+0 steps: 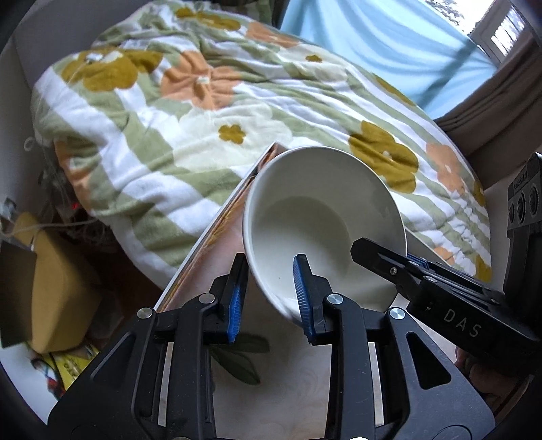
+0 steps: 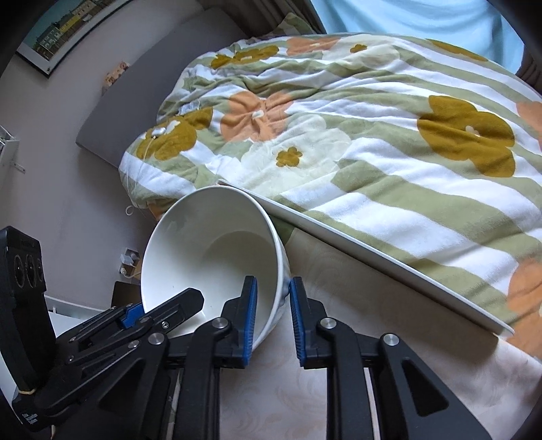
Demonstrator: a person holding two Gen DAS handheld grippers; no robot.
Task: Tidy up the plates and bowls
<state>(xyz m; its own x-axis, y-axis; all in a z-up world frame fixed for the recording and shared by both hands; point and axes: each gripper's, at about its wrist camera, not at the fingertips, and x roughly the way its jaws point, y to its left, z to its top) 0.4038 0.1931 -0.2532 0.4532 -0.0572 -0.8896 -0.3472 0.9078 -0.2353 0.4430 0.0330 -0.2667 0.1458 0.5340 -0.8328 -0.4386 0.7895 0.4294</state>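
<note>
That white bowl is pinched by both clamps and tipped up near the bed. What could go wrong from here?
1. The white bowl is tilted steeply, held only at its rim by the left gripper and the right gripper. Smooth glaze might slip from the blue pads.
2. Both grippers clamp neighbouring parts of the rim; pulling unevenly could twist it loose.
3. The tray lies on the soft flowered blanket, so setting the bowl down there may be unsteady.

One white bowl [image 1: 315, 216], two grippers, one flowered blanket [image 1: 203, 111], one tabletop [image 2: 372, 338], one framed picture [image 2: 67, 30]
</note>
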